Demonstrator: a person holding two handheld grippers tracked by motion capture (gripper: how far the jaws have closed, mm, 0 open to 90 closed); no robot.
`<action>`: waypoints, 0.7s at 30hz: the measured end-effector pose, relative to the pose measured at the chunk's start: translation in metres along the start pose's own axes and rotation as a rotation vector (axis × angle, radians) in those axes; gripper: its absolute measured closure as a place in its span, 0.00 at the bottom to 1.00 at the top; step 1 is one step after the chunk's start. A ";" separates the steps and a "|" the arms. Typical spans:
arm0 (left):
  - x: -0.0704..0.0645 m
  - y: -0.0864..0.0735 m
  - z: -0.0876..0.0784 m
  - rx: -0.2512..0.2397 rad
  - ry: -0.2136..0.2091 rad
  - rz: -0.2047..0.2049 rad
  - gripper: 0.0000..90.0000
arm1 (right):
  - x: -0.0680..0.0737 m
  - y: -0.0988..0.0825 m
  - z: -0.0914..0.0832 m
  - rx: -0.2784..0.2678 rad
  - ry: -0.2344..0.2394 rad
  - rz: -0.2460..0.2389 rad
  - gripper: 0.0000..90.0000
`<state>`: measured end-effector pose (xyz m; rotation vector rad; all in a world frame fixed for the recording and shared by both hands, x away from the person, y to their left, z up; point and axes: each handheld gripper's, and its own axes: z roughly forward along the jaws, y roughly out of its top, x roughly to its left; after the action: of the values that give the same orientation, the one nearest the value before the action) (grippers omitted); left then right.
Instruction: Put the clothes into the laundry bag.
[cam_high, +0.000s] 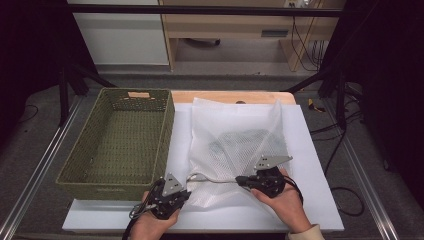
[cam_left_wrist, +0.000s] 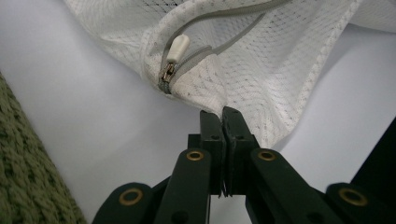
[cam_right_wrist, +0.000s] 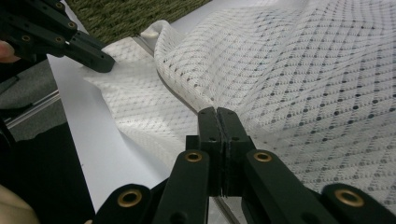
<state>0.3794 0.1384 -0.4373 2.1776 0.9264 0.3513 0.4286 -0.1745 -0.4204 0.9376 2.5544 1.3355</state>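
Note:
A white mesh laundry bag (cam_high: 235, 130) lies on the white board with a dark garment (cam_high: 245, 142) inside it. My left gripper (cam_high: 186, 191) is shut, pinching the bag's near left corner (cam_left_wrist: 243, 93), just beside the zip's slider and white pull tab (cam_left_wrist: 176, 49). My right gripper (cam_high: 240, 180) is shut on the bag's near edge (cam_right_wrist: 243, 93), further along the grey zip line (cam_high: 212, 179). Between the two grippers the zip edge is stretched. The left gripper (cam_right_wrist: 95, 58) appears in the right gripper view at the upper left, holding the fabric.
A green woven basket (cam_high: 165, 135) stands empty to the left of the bag; its wall is close to my left gripper (cam_left_wrist: 23, 182). The white board (cam_high: 315, 170) ends near the person's hands. Dark stands and cables flank the table.

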 end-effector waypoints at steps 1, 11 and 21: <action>0.000 -0.002 -0.001 0.003 -0.003 -0.001 0.98 | 0.001 -0.001 0.000 0.005 -0.002 -0.002 1.00; -0.009 -0.013 -0.004 -0.001 -0.032 0.004 0.98 | 0.011 -0.011 0.002 0.048 -0.009 -0.020 1.00; -0.009 -0.024 -0.001 0.040 -0.033 0.011 0.98 | 0.018 -0.021 0.012 0.117 -0.013 -0.045 0.99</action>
<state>0.3606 0.1440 -0.4534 2.2193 0.9111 0.3027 0.4085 -0.1644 -0.4402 0.8989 2.6518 1.1759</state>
